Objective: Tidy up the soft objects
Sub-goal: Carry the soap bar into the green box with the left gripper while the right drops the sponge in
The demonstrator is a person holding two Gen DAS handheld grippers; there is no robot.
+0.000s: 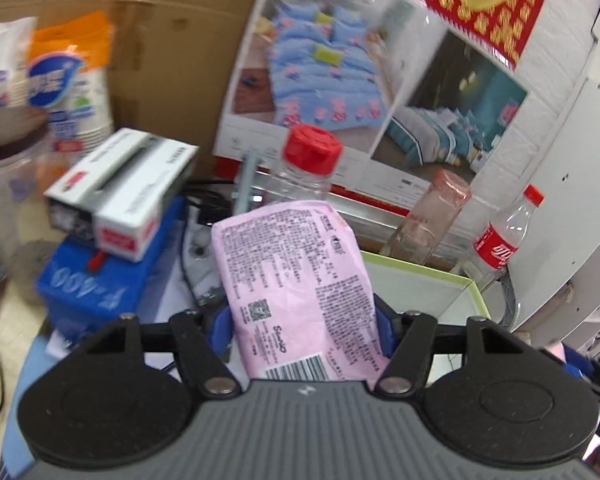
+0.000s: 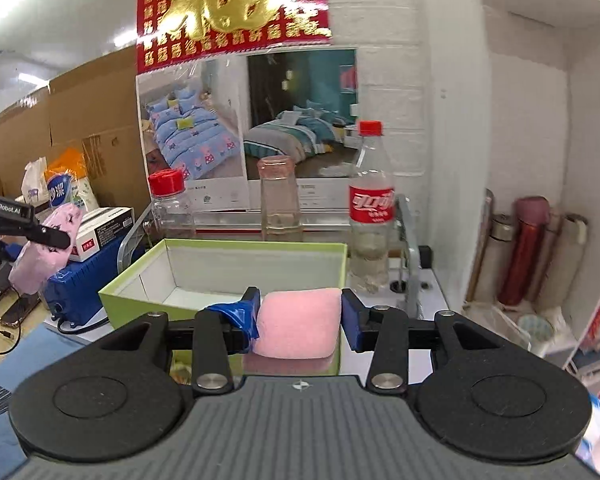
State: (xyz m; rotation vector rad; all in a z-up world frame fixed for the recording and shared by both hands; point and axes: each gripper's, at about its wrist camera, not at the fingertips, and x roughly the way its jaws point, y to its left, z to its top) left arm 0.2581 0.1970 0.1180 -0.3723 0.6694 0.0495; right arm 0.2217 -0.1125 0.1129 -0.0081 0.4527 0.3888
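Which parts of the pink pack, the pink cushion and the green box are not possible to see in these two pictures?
- Pink pack: left wrist view, lower end hidden behind the left gripper body; print blurred, unreadable.
- Pink cushion: right wrist view, underside hidden by the right gripper body.
- Green box: right wrist view, floor mostly hidden by its front wall and the cushion; left wrist view, only a corner shows.
- Flasks: bases hidden by clutter.

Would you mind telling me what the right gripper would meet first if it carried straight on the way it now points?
Probably the green box: the right gripper, holding a pink sponge, points over the box's near wall toward its open inside. Depth is unclear.
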